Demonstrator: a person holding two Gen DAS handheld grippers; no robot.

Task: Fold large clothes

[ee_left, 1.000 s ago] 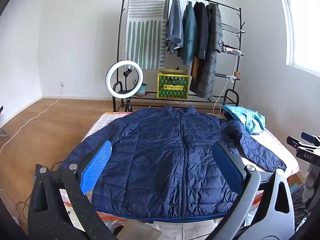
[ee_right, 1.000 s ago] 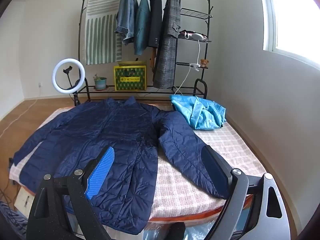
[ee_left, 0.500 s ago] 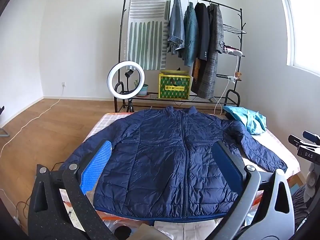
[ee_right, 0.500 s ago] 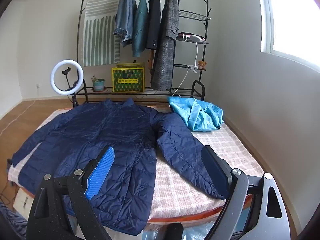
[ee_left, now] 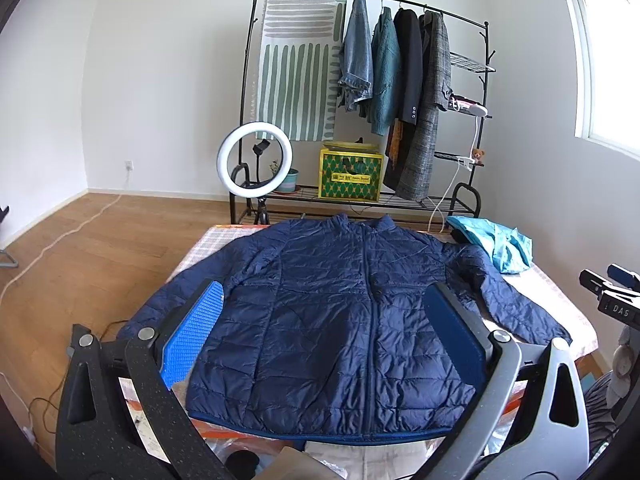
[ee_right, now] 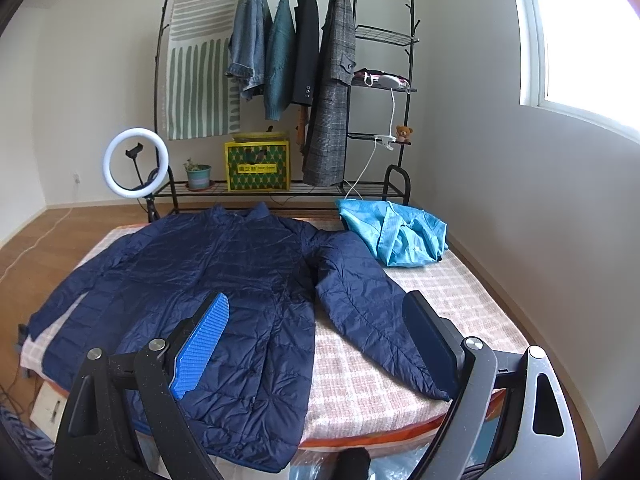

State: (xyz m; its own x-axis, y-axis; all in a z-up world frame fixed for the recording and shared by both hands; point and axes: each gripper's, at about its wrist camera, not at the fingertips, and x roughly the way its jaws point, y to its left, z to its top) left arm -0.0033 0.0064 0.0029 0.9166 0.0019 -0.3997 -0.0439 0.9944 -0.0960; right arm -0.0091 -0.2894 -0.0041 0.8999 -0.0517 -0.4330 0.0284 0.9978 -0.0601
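Observation:
A large navy quilted jacket [ee_left: 344, 320] lies spread flat, front up and zipped, on the checked bed [ee_left: 560, 292], with both sleeves stretched out to the sides. My left gripper [ee_left: 324, 332] hovers open above the jacket's lower half, nothing between its fingers. In the right wrist view the same jacket [ee_right: 224, 280] fills the left of the bed [ee_right: 452, 292], its right sleeve [ee_right: 368, 308] running toward me. My right gripper [ee_right: 316, 340] is open above the gap between body and sleeve, holding nothing.
A crumpled light blue garment [ee_right: 396, 236] lies at the bed's far right corner. Behind the bed stand a black clothes rack [ee_right: 288, 76] with hanging coats, a yellow crate [ee_right: 258, 166] and a ring light [ee_right: 136, 170]. Wood floor lies left; a white wall is right.
Both views have drifted back slightly, so the jacket sits a little farther off. The jacket has not moved and both grippers stay open.

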